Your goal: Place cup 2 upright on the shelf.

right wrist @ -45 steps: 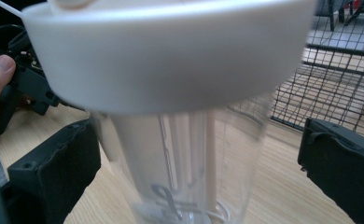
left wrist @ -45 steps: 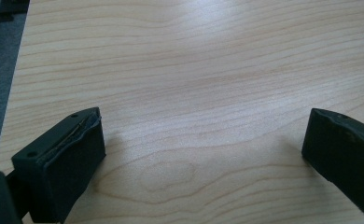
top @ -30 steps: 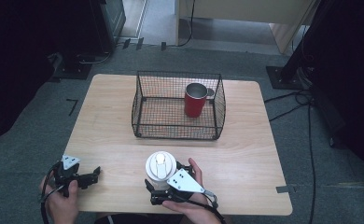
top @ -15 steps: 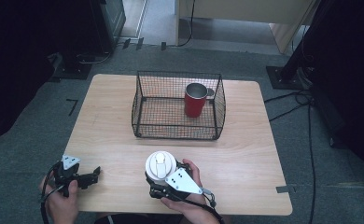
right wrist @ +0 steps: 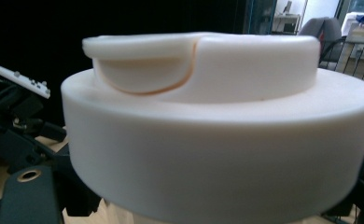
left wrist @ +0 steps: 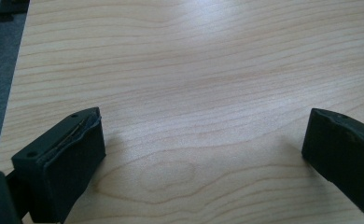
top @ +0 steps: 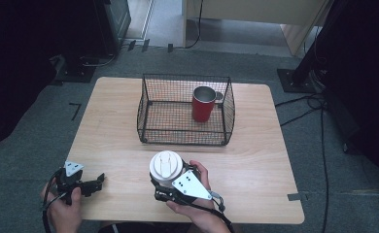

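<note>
**Right tongs clamp the white-lidded cup at the table's near edge**

The right tongs (top: 165, 187) have just been closing and now grip the white-lidded cup (top: 166, 165), which stands upright on the table (top: 255, 165) near the front edge, its long axis vertical. In the right gripper view the lid (right wrist: 217, 121) sits level just ahead of the camera, so the grip lies low on the cup's body. The wire basket (top: 185, 111) lies straight ahead of the cup, farther up the table, with a red mug (top: 202, 104) standing in its right half. The likely move is a lift forward over the basket's near wall. The left tongs (top: 93, 184) rest well apart to the left, spread wide over bare wood, holding nothing.
</note>
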{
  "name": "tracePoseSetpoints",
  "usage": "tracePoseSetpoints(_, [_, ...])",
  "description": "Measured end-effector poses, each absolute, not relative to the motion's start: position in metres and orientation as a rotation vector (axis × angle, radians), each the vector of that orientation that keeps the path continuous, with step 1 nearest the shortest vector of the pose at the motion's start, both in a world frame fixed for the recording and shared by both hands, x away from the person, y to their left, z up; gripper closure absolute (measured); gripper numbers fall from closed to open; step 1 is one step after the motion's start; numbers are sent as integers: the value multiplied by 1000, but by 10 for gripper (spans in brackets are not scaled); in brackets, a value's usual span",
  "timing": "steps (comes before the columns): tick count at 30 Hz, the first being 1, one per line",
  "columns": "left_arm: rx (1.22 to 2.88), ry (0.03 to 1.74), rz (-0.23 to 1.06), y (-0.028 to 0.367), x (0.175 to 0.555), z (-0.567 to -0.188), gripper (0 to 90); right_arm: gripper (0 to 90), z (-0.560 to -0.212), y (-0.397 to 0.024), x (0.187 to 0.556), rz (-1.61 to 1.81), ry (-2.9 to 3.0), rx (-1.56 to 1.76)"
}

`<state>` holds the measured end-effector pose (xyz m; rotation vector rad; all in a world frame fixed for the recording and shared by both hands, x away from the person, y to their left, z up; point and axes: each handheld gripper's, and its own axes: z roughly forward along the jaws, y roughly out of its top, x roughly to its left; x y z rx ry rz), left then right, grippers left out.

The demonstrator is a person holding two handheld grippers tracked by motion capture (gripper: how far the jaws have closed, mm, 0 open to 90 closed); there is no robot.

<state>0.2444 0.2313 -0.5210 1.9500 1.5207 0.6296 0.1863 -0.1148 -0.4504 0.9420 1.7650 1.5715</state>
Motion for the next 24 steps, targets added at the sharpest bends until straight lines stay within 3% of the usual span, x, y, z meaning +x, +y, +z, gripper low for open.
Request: tracePoseSetpoints(24, [1951, 1521, 629, 231, 244, -521, 0, 158, -401, -110, 215, 1614, 1583, 931])
